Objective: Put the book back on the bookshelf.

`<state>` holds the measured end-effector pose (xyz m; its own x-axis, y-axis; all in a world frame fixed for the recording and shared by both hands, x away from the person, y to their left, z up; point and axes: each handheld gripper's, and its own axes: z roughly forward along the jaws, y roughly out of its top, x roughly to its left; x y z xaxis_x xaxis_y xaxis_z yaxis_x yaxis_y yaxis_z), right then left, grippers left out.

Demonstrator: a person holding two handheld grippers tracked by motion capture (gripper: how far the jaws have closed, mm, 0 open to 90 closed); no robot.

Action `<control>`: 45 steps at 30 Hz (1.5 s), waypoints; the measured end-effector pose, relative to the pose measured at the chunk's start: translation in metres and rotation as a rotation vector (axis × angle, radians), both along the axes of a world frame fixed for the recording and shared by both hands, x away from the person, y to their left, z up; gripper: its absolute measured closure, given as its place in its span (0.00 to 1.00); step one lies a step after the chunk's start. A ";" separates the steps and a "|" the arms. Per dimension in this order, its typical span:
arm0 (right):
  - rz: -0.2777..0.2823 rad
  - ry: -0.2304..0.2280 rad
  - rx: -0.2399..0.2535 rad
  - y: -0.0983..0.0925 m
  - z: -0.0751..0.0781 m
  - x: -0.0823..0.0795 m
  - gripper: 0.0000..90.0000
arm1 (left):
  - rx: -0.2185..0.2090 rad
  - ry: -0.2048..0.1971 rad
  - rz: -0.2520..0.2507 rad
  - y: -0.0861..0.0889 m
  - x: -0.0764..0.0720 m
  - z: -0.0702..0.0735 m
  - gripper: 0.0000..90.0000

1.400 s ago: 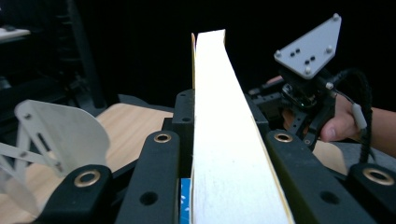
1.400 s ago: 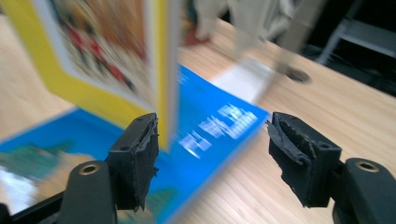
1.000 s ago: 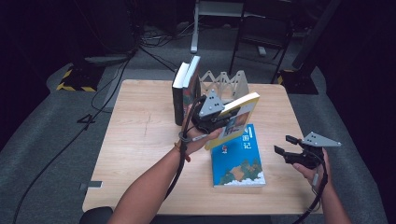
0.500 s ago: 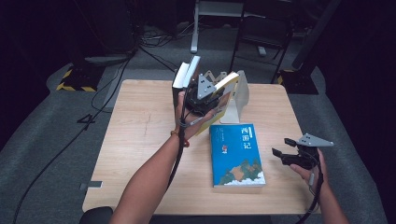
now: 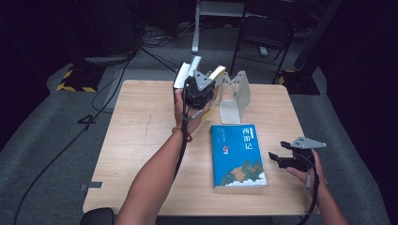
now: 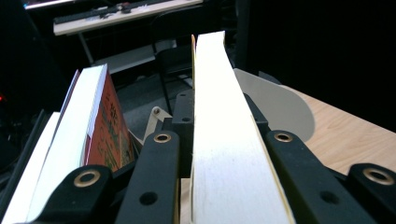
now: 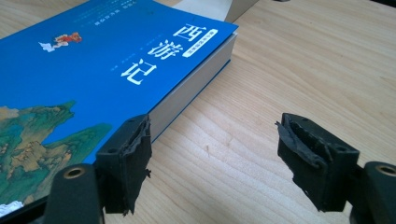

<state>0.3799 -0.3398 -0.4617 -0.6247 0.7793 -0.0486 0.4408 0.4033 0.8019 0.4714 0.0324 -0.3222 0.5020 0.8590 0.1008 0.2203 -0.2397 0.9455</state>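
My left gripper (image 5: 202, 89) is shut on a pale-paged book with a yellow cover (image 5: 217, 73), held upright on edge at the back of the table. In the left gripper view that book (image 6: 215, 116) stands between the black jaws. Just to its left are upright books (image 6: 100, 121), one with a red cover, and they also appear in the high view (image 5: 184, 75). A blue book with white Chinese characters (image 5: 237, 154) lies flat on the table. My right gripper (image 5: 277, 158) hovers open beside its right edge; the blue book (image 7: 93, 65) lies just left of the left jaw.
A white metal bookend rack (image 5: 234, 96) stands at the table's back, right of the held book, and shows behind it (image 6: 280, 105). The wooden table (image 5: 141, 122) has bare wood on its left half. Cables and chair legs lie on the floor beyond.
My left gripper carried the yellow-covered book from above the blue book to the back of the table, tipping it upright beside the standing books. The right gripper stayed in place.
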 end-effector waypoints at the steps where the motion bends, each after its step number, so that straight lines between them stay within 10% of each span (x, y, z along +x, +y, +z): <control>1: 0.000 0.000 0.000 0.000 0.000 0.000 0.30 | 0.000 0.000 0.000 0.000 0.000 0.000 0.82; 16: 0.024 0.009 -0.033 0.005 -0.003 0.000 0.30 | 0.027 0.014 0.151 -0.009 0.024 -0.018 0.82; 25: 0.029 0.012 -0.045 0.005 -0.005 0.000 0.30 | 0.040 0.024 0.145 -0.019 0.032 -0.029 0.82; 45: 0.048 0.010 -0.054 0.007 -0.006 0.000 0.30 | -0.093 0.015 0.224 -0.040 0.055 -0.044 0.82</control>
